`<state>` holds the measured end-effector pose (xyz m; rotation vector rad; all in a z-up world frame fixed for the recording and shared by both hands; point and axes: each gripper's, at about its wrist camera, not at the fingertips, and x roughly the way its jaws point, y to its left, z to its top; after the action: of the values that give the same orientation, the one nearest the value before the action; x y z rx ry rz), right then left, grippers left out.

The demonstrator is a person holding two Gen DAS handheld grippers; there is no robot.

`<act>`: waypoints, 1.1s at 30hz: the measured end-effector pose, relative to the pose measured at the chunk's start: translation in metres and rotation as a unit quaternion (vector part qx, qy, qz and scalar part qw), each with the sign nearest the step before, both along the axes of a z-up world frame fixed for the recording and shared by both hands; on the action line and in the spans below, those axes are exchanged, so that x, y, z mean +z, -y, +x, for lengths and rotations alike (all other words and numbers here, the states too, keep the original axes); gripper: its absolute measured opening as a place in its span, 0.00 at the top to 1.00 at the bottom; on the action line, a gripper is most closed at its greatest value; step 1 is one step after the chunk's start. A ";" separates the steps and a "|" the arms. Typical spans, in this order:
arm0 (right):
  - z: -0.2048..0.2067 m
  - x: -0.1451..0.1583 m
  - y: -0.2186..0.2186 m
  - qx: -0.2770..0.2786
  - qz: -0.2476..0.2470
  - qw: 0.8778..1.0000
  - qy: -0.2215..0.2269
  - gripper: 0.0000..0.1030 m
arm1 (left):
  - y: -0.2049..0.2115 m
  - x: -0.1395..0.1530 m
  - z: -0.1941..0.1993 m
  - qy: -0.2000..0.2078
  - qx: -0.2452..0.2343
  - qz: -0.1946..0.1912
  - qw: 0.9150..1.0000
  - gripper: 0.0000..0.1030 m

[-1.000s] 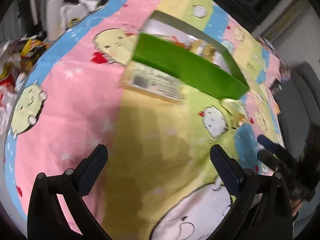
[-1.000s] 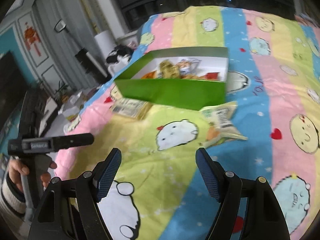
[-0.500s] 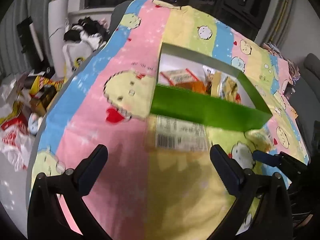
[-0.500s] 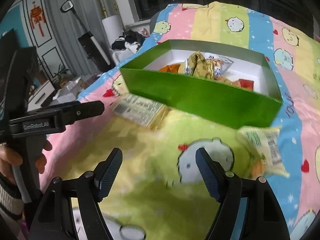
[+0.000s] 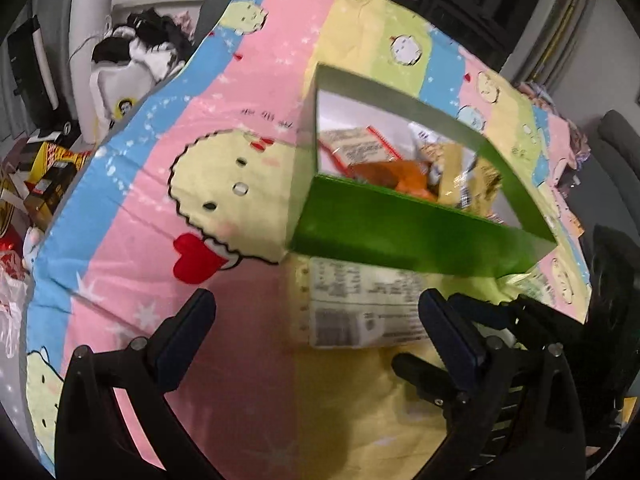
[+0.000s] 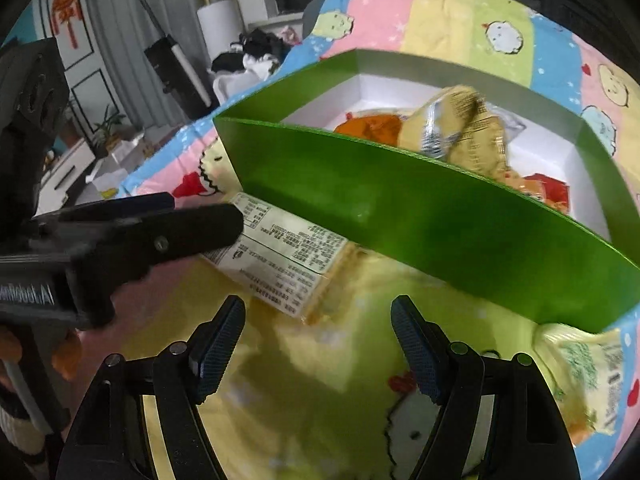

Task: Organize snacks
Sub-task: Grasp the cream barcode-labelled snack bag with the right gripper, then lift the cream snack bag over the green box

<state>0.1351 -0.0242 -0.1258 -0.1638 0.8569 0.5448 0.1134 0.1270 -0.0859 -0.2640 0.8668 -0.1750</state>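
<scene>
Two hand-held grippers hover over a cartoon-print cloth (image 5: 132, 184) in pastel stripes, with a shallow green box (image 6: 400, 208) as the centre of the scene. The left gripper (image 5: 316, 332) has its two dark-padded fingers set wide apart with nothing between them, and the right gripper (image 6: 318, 344) likewise has its blue-ribbed fingers spread and empty; both point down at the cloth on the near side of the box. A flat snack packet (image 5: 360, 308) in pale yellow wrap, its white printed label and barcode facing up, lies on the cloth just in front of the box's near wall, its far edge tucked close against that wall; from the left wrist camera it sits between and just beyond the left gripper's fingertips, not touched by them. In the right wrist view the left gripper's black body reaches in from the left side of the box, its tip just above that packet's end. A second packet (image 6: 580, 376), yellow-green with small print, lies on the cloth off the box's near right corner. Inside the box, on its white floor, sit several snacks already gathered: an orange packet (image 6: 368, 128), a crumpled gold foil bag (image 6: 460, 128) and a red-printed one (image 6: 548, 192) toward the right end. Beyond the far left of the box, off the cloth's edge, household clutter is blurred.
</scene>
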 end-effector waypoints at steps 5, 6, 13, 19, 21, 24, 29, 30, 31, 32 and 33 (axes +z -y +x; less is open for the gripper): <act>0.006 -0.001 -0.007 0.008 -0.013 1.000 -0.003 0.25 | 0.004 -0.006 0.004 -0.004 -0.011 -0.010 1.000 0.11; 0.007 -0.002 -0.010 0.010 -0.018 1.000 -0.001 0.25 | 0.006 -0.009 0.005 -0.009 -0.012 -0.006 1.000 0.15; 0.004 -0.001 -0.026 0.039 -0.032 0.999 0.008 0.46 | 0.013 -0.012 0.005 -0.012 -0.018 0.012 1.000 0.36; 0.004 0.000 -0.028 0.035 -0.030 0.999 0.010 0.48 | 0.007 -0.011 0.002 -0.015 -0.012 0.000 1.000 0.40; 0.002 0.001 -0.028 0.035 -0.029 0.999 0.012 0.48 | 0.007 -0.009 0.000 -0.014 -0.010 0.004 1.000 0.40; -0.002 0.002 -0.030 0.033 -0.023 0.999 0.013 0.48 | 0.007 -0.005 -0.006 -0.010 -0.004 0.009 1.000 0.40; -0.021 0.015 -0.026 0.026 0.001 0.999 0.031 0.52 | 0.007 0.011 -0.023 0.013 0.000 0.015 1.000 0.40; -0.026 0.020 -0.024 0.024 0.006 0.999 0.036 0.52 | 0.007 0.017 -0.028 0.021 -0.001 0.015 1.000 0.40; -0.030 0.024 -0.023 0.022 0.010 0.999 0.041 0.52 | 0.009 0.021 -0.031 0.028 -0.002 0.016 0.999 0.40; -0.035 0.029 -0.020 0.021 0.015 0.999 0.048 0.52 | 0.010 0.026 -0.034 0.035 -0.004 0.017 0.999 0.40; -0.038 0.034 -0.017 0.020 0.019 0.998 0.053 0.52 | 0.012 0.031 -0.038 0.042 -0.006 0.017 0.999 0.40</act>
<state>0.0966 -0.0077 -0.0914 -0.1737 0.7417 0.5838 0.0753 0.1145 -0.0550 -0.2193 0.7874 -0.1809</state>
